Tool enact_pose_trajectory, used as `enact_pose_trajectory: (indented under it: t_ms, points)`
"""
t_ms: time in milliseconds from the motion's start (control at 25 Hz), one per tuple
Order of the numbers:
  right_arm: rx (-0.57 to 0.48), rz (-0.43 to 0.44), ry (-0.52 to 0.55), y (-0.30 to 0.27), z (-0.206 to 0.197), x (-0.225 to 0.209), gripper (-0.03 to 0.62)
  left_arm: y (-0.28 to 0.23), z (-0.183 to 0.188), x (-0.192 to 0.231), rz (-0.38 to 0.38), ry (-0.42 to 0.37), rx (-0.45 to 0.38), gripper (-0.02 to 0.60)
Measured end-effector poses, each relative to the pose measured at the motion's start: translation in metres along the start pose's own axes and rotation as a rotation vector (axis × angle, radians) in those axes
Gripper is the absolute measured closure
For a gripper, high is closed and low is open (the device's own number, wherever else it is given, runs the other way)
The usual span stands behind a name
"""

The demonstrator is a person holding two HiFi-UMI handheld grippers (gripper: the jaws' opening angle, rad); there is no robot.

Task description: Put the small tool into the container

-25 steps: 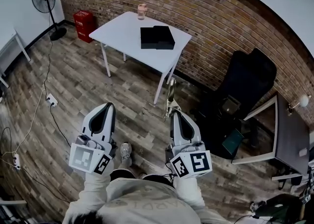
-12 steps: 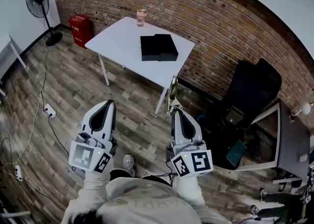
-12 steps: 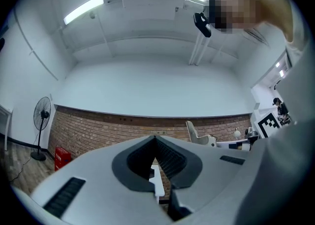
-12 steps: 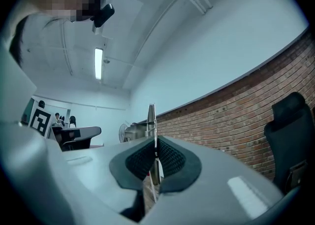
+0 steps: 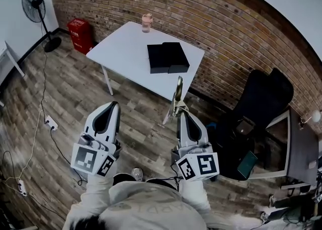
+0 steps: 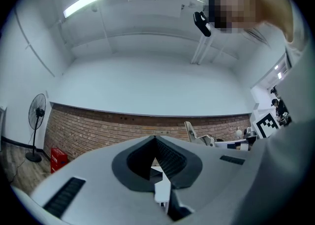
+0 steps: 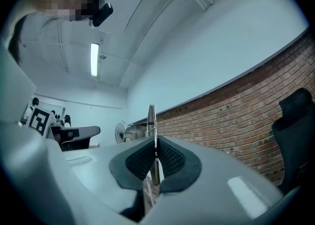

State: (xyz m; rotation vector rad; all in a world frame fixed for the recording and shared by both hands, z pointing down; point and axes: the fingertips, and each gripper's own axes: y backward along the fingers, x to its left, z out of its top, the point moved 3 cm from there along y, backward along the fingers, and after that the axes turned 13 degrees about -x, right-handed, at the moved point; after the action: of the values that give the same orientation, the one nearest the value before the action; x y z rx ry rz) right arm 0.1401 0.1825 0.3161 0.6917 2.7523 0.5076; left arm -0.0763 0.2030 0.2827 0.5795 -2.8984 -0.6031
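Note:
In the head view my right gripper (image 5: pixel 180 113) is shut on a small metal tool (image 5: pixel 177 94) that sticks up beyond its tips. The right gripper view shows the tool (image 7: pixel 152 120) as a thin metal rod pinched between the ribbed pads of the right gripper (image 7: pixel 155 144). My left gripper (image 5: pixel 112 106) is held level beside it, shut, with nothing between its jaws. In the left gripper view the left gripper (image 6: pixel 155 138) has its pads meeting at the tip. Ahead, a black box-like container (image 5: pixel 167 58) lies on the white table (image 5: pixel 123 48), well beyond both grippers.
A pink cup (image 5: pixel 146 22) stands at the table's far edge by the brick wall. A black office chair (image 5: pixel 264 100) and a dark desk (image 5: pixel 299 148) are on the right. A fan (image 5: pixel 34 7), a red box (image 5: pixel 80 34) and a floor power strip (image 5: pixel 51 122) are on the left.
The table and black container have come closer and shifted right in the head view. Both grippers have been carried forward together, their jaws unchanged, with the tool still in the right one.

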Motion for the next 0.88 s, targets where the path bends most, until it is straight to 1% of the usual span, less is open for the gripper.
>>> enact_pose_trajectory:
  t_ms: [160,360,560,880]
  points:
    - [-0.002,-0.014,0.000,-0.029,-0.015,0.007,0.579,-0.012,-0.008,0.033,-0.008,-0.002,0.008,0.577]
    - [0.003,-0.042,0.011,-0.048,-0.030,0.015,0.579,-0.021,-0.019,0.063,-0.024,-0.001,0.026,0.577]
    - [0.026,-0.077,0.025,-0.053,-0.037,0.009,0.579,-0.028,-0.034,0.072,-0.042,0.014,0.035,0.577]
    - [0.045,-0.069,0.043,-0.083,-0.051,0.004,0.579,-0.043,-0.045,0.097,-0.021,0.031,0.033,0.577]
